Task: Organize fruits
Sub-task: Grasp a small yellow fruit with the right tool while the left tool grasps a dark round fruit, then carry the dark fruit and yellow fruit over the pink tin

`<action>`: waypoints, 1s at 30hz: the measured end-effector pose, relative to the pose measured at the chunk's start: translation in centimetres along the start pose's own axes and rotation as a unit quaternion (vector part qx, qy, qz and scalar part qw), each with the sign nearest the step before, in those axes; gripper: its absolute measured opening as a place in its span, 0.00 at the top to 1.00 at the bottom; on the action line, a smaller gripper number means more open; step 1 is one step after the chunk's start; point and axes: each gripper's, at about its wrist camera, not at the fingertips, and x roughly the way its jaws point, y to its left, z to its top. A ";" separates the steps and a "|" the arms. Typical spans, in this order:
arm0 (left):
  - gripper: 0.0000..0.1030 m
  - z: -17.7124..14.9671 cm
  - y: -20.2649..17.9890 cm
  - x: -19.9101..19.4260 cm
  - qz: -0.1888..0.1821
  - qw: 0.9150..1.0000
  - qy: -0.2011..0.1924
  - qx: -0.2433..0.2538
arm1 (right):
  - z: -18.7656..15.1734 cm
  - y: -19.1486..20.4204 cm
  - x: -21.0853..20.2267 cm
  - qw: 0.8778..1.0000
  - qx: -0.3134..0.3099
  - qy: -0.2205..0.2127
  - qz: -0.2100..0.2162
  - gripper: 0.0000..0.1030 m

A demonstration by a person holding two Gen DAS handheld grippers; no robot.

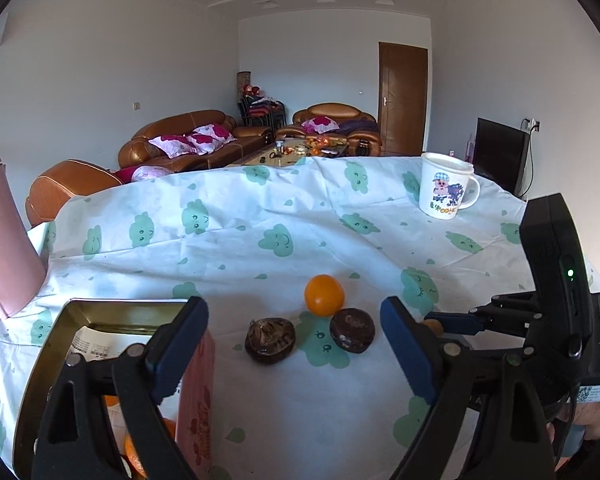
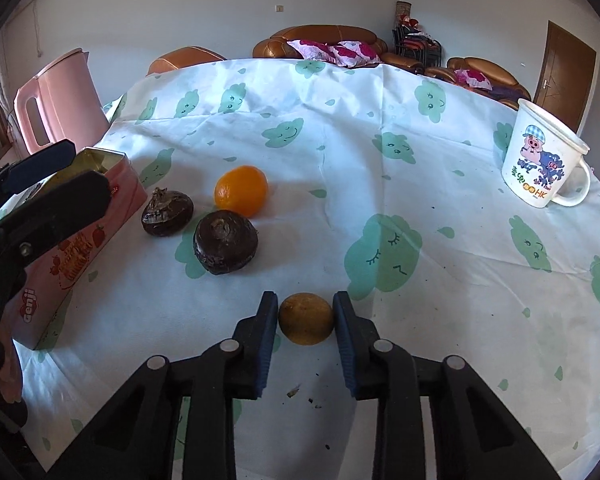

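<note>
An orange [image 1: 324, 295] [image 2: 241, 190] and two dark brown round fruits [image 1: 270, 340] [image 1: 352, 330] [image 2: 167, 212] [image 2: 225, 241] lie on the cloud-print tablecloth. My left gripper [image 1: 294, 336] is open and empty, hovering before these fruits beside the open pink tin box [image 1: 84, 316] [image 2: 80, 240], which holds orange fruit [image 1: 134, 450]. My right gripper [image 2: 305, 312] is shut on a small yellow-brown fruit [image 2: 306, 318] just above the cloth. In the left wrist view this fruit [image 1: 432, 326] peeks out behind my right gripper's blue fingers [image 1: 456, 322].
A white cartoon mug [image 1: 444, 186] [image 2: 542, 160] stands at the far right of the table. A pink kettle [image 1: 4, 240] [image 2: 56, 100] stands at the far left, behind the tin. Crumbs [image 2: 300, 394] lie on the cloth near my right gripper. Sofas stand beyond the table.
</note>
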 end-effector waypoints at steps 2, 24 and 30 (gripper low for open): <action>0.16 -0.1 -0.1 0.5 -0.007 1.000 0.009 -0.005 | 0.0 0.0 -0.3 1.000 0.001 -0.009 -0.009 0.73; 0.57 -0.6 -3.3 7.7 -0.077 0.987 0.141 0.013 | -0.1 -2.4 -1.7 0.997 0.061 -0.041 -0.034 0.72; 0.62 -0.7 -4.0 7.7 -0.081 0.986 0.143 0.029 | -0.2 -2.6 -1.8 0.996 0.064 -0.046 -0.030 0.72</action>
